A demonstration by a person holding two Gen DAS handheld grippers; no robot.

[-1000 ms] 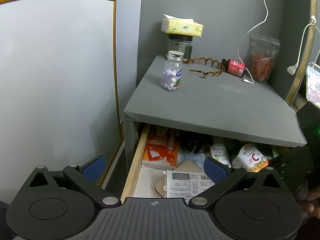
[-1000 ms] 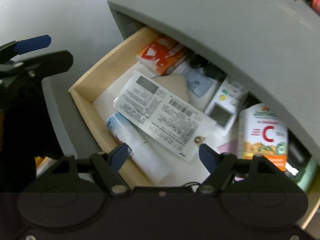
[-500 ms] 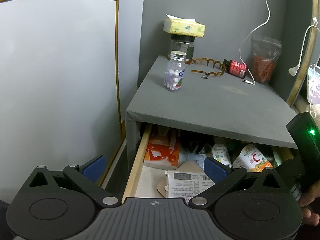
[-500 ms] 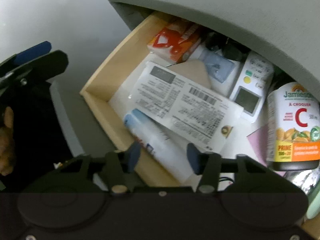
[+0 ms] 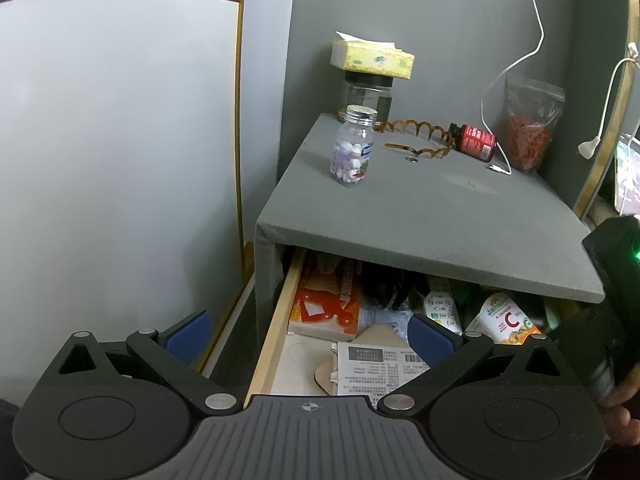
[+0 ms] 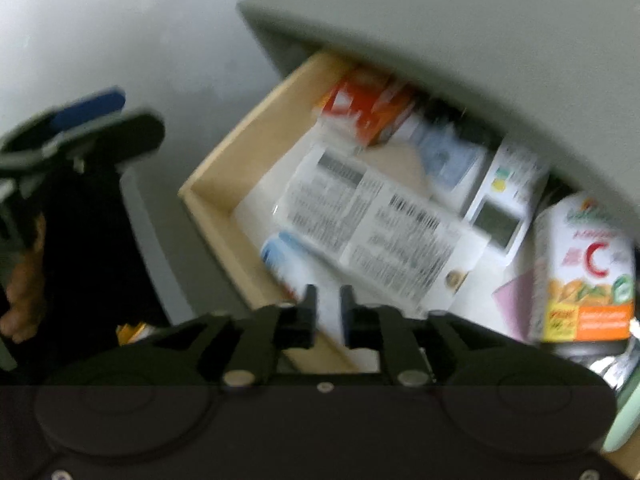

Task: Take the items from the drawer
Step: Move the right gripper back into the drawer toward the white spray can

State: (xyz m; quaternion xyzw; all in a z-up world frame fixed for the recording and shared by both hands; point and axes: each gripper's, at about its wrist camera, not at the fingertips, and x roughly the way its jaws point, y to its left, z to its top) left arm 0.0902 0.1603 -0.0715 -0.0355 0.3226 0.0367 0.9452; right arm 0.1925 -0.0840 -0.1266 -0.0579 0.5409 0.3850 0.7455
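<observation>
Left wrist view: the left gripper (image 5: 308, 334) hangs with its jaws spread wide and nothing between them, above the near left corner of the open drawer (image 5: 272, 340) of a grey nightstand (image 5: 420, 216). Inside lie an orange-and-white packet (image 5: 326, 308) at far left, a printed white sachet (image 5: 376, 372) nearer, and a vitamin C bottle (image 5: 504, 320) to the right. On top stand a pill bottle (image 5: 354, 148), a jar (image 5: 366, 94) capped by a tissue box (image 5: 372, 58), and a red bottle (image 5: 474, 142) lying on its side. Right wrist view (blurred): the right gripper (image 6: 328, 314) shows a narrow gap between its fingers, above a white-and-blue tube (image 6: 304, 272) along the drawer's near wall; whether the pads press on it cannot be told.
</observation>
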